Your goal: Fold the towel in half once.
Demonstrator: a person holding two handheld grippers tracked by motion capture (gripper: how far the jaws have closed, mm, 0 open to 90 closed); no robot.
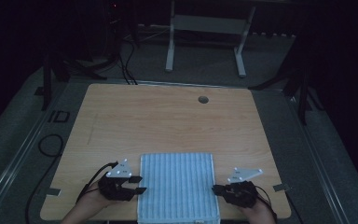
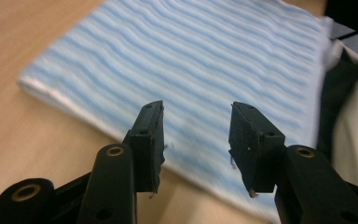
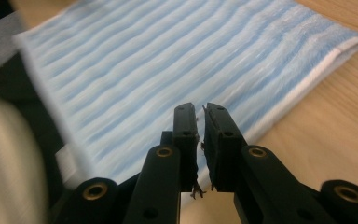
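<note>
— Two black two-jaw grippers, one per hand: where do they sit?

— Both are at the near edge of the light wooden table (image 1: 168,116). The left gripper (image 1: 139,184) is at the left side of the folded blue-and-white striped terry towel (image 1: 177,186), the right gripper (image 1: 216,189) at its right side.

— And the towel itself?

— It lies flat at the near middle of the table, folded into a rectangle, its near end at the table's edge.

— How do the left jaws stand?

— Released. In the left gripper view the left gripper (image 2: 196,140) has a clear gap between its pads, and the towel (image 2: 191,60) lies beyond and below them, its edge under the tips. Nothing is pinched.

— The right ones?

— Clenched almost together. In the right gripper view the right gripper (image 3: 200,140) shows only a thin slit between the pads, just over the towel's (image 3: 168,60) white hem. I cannot tell whether any cloth is caught there.
</note>
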